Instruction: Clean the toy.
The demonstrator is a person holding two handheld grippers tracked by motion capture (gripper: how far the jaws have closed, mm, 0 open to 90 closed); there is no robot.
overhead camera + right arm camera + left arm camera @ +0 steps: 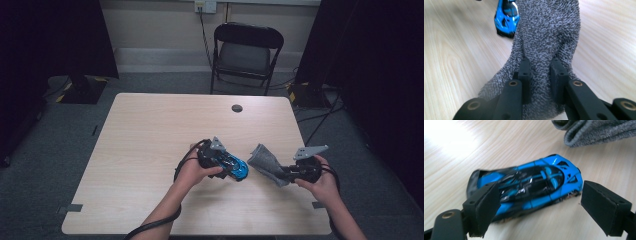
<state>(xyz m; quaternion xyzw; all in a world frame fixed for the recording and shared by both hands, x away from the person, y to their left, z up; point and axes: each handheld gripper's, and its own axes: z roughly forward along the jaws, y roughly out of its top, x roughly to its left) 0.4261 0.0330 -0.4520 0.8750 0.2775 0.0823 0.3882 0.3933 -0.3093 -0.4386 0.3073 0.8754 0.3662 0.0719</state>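
Blue toy car: shown lying on the light wood surface, near its front edge, between the 2 jaws of the left gripper. The jaws stand apart on either side of the car; contact of the left pad with the bodywork cannot be told, and the right pad is clear of it, so no grasp is made. The grey terry cloth is held clamped in the right gripper, lifted just beside the car. The step in hand is judged to be wiping the car with the cloth. For a good result, the car should be pinched squarely across its sides and kept level, and the cloth brought flat onto the roof without being dragged under the jaws.
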